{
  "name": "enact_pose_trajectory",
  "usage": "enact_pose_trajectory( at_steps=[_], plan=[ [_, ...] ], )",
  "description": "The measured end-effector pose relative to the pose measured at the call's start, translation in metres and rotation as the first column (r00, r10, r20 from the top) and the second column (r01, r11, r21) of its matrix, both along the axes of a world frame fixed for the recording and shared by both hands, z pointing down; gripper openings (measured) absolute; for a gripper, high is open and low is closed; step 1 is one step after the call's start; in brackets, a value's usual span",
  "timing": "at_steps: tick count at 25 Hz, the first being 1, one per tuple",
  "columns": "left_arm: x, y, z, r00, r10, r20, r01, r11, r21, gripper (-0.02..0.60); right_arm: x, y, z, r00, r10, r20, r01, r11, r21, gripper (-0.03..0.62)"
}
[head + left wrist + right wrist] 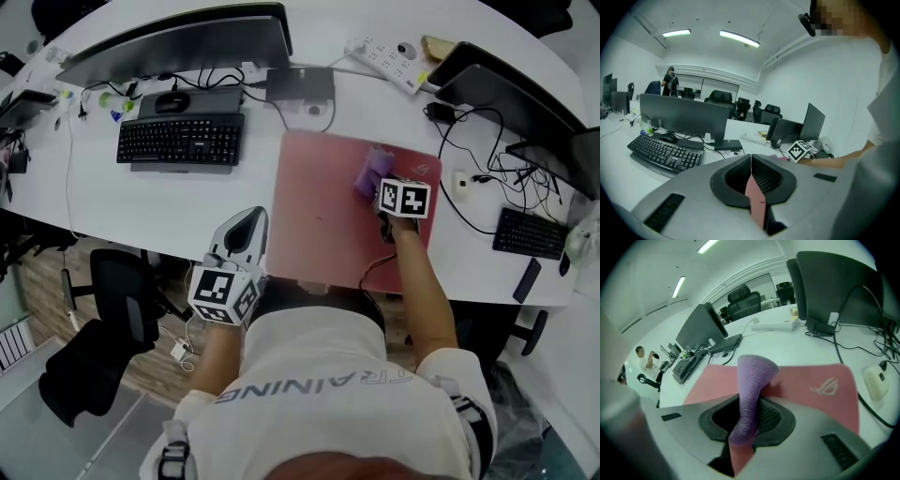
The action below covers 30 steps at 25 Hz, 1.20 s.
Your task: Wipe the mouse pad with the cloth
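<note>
My right gripper (pixel 382 187) was clamped on the purple cloth (pixel 372 171), whose free end stood folded over the pink mouse pad (pixel 319 234), toward its 1 o'clock corner; my left gripper (pixel 251 225) had its jaws pressed together on nothing, its tip at the pad's 9 o'clock edge on the white desk (pixel 141 202); to wipe well, I judged, I should lay the cloth flat, sweep toward 7 o'clock in overlapping passes, and pin the pad's edge with the left gripper against sliding.
</note>
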<state>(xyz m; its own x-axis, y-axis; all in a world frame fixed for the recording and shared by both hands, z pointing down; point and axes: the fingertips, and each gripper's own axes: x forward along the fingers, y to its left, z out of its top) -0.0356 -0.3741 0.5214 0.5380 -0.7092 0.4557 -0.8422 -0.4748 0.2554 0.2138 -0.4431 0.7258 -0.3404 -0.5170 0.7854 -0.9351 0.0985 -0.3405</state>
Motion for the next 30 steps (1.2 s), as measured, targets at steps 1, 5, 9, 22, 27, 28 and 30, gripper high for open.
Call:
enact_pose_trajectory(
  at_steps=[1, 5, 9, 22, 27, 28, 30],
  plan=[
    [0.008, 0.003, -0.001, 1.000, 0.002, -0.001, -0.002, 1.000, 0.002, 0.032, 0.014, 0.003, 0.001, 1.000, 0.010, -0.012, -0.010, 1.000, 0.001, 0.098],
    [0.042, 0.015, -0.007, 1.000, 0.009, -0.005, -0.009, 1.000, 0.013, 0.032, 0.068, 0.012, 0.003, 0.998, 0.047, -0.034, -0.047, 0.999, -0.001, 0.098],
    [0.066, 0.025, -0.014, 1.000, 0.011, -0.009, -0.011, 1.000, 0.029, 0.032, 0.119, 0.023, 0.003, 0.994, 0.092, -0.055, -0.092, 0.996, -0.002, 0.098],
    [0.074, 0.039, -0.031, 0.999, -0.021, -0.032, 0.023, 0.998, 0.064, 0.032, 0.133, 0.060, -0.050, 0.995, 0.095, 0.017, -0.096, 0.990, 0.105, 0.098],
    [0.049, 0.037, -0.039, 0.999, -0.009, -0.054, 0.013, 0.997, 0.076, 0.032, 0.034, 0.068, -0.074, 0.991, -0.041, 0.127, 0.025, 0.992, 0.127, 0.098],
    [0.039, 0.038, -0.039, 0.998, -0.013, -0.054, 0.017, 0.997, 0.074, 0.032, 0.010, 0.068, -0.076, 0.988, -0.067, 0.142, 0.049, 0.991, 0.128, 0.098],
    [0.013, 0.040, -0.037, 0.998, -0.028, -0.051, 0.032, 0.997, 0.067, 0.032, -0.039, 0.067, -0.076, 0.979, -0.116, 0.169, 0.096, 0.988, 0.123, 0.098]
  ],
)
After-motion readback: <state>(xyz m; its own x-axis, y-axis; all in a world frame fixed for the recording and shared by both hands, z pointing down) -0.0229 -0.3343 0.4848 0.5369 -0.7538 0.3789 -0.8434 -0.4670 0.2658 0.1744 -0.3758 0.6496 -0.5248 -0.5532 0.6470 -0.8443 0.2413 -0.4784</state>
